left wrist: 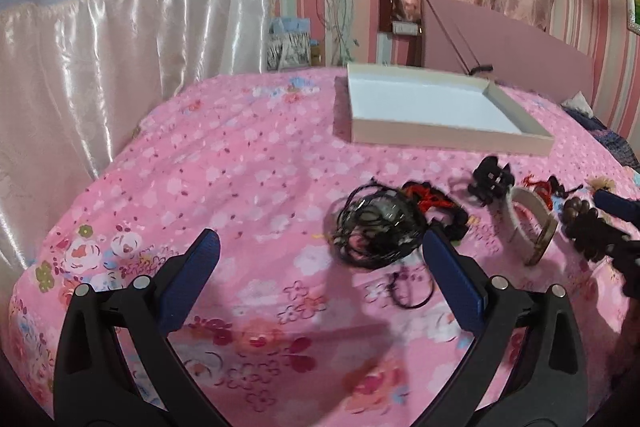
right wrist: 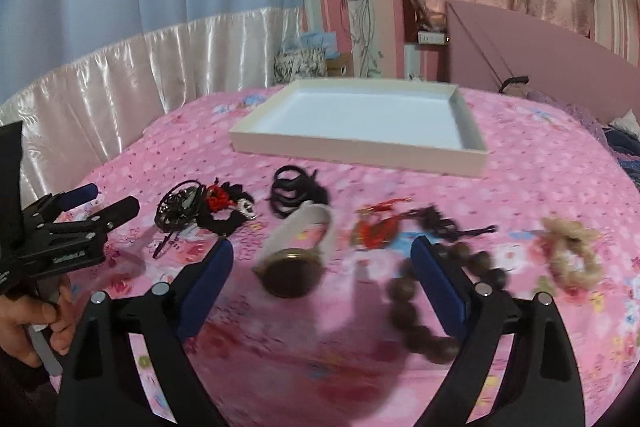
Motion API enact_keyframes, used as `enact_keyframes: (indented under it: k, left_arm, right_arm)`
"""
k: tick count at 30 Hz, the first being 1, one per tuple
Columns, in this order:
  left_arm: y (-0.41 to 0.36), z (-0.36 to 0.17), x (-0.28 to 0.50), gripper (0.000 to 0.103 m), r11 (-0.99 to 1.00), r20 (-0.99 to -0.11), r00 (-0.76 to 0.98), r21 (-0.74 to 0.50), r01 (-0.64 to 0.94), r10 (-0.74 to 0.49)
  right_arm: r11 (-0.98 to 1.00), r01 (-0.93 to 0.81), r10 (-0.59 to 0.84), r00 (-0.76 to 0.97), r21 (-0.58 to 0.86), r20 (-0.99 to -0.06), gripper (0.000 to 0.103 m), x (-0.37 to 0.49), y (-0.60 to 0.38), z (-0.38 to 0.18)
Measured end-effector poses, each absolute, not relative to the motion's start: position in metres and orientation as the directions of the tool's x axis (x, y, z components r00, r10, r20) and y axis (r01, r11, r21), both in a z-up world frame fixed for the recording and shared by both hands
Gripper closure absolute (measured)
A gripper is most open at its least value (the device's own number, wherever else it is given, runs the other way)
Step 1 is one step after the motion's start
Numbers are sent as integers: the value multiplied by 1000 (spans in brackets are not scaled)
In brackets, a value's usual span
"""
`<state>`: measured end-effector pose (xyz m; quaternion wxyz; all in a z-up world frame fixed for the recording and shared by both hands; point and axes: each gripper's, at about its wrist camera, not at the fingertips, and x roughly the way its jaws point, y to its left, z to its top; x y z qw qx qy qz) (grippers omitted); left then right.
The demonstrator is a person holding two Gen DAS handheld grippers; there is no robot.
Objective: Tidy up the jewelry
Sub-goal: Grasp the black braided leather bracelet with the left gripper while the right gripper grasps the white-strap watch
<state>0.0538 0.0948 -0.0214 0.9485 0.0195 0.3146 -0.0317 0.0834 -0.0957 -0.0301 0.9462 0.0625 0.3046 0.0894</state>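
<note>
Right wrist view: right tool (right wrist: 322, 257) is hovering wide open, empty, over the watch (right wrist: 294, 267) and beads (right wrist: 424, 307). Left tool (left wrist: 320, 247) is gaping, holding nothing, near the black cords (left wrist: 376, 227) on the bed (left wrist: 240, 167).

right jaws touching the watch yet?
Apart. In the right wrist view the right gripper is open, and the watch lies on the bedspread between the jaws, with pink fabric showing on either side.
</note>
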Motion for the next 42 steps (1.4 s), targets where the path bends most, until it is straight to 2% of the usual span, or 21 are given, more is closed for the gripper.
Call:
enact_keyframes:
  k: [6, 8, 10, 11, 13, 16, 18, 24, 26, 29, 32, 33, 37, 41, 42]
  left_arm:
    - [95, -37, 72, 3, 990, -677, 726, -27, 139, -120]
    - [90, -42, 79, 3, 984, -700, 699, -30, 173, -145]
    - [87, -45, 85, 3, 981, -714, 682, -36, 192, -160]
    - [85, -46, 87, 3, 979, -718, 676, -38, 199, -165]
    - [81, -49, 92, 4, 975, -730, 660, -40, 220, -179]
    - [74, -54, 94, 22, 965, -743, 637, -46, 257, -205]
    - [73, -57, 94, 45, 961, -748, 625, -60, 268, -222]
    - [82, -54, 90, 60, 950, -725, 624, -142, 277, -290]
    - [87, -53, 86, 60, 947, -718, 625, -164, 275, -306]
    - [90, -52, 84, 71, 948, -712, 632, -172, 267, -307]
    - [92, -52, 87, 68, 944, -710, 624, -207, 257, -326]
    - [95, -51, 88, 59, 944, -707, 628, -211, 252, -325]
    - [104, -38, 86, 43, 943, -675, 659, -231, 239, -333]
    - [103, -38, 98, 43, 971, -699, 675, -153, 183, -237]
    - [103, -41, 103, 50, 975, -713, 665, -146, 169, -222]
  right_arm:
    - [990, -60, 132, 718, 129, -683, 18, 112, -86, -48]
    - [989, -75, 145, 687, 129, -712, 24, 120, -82, -54]
    - [988, -93, 156, 675, 126, -721, 45, 122, -80, -56]
    - [987, -99, 158, 675, 124, -720, 51, 121, -78, -57]
    - [987, -99, 157, 676, 123, -720, 52, 120, -78, -58]
    - [984, -100, 176, 676, 147, -715, 52, 121, -82, -60]
    - [983, -101, 182, 675, 155, -715, 52, 123, -82, -60]
    - [977, -105, 207, 678, 186, -706, 52, 123, -85, -59]
    - [976, -107, 213, 679, 192, -702, 52, 122, -86, -58]
    - [974, -109, 220, 679, 200, -700, 52, 123, -87, -58]
    - [973, -111, 224, 679, 205, -699, 52, 123, -88, -58]
    - [972, -110, 225, 680, 206, -698, 52, 123, -88, -58]
    - [972, -111, 226, 679, 207, -698, 52, 124, -88, -58]
    - [972, -113, 225, 678, 204, -699, 52, 124, -88, -58]
    - [973, -112, 225, 679, 204, -699, 52, 124, -88, -58]
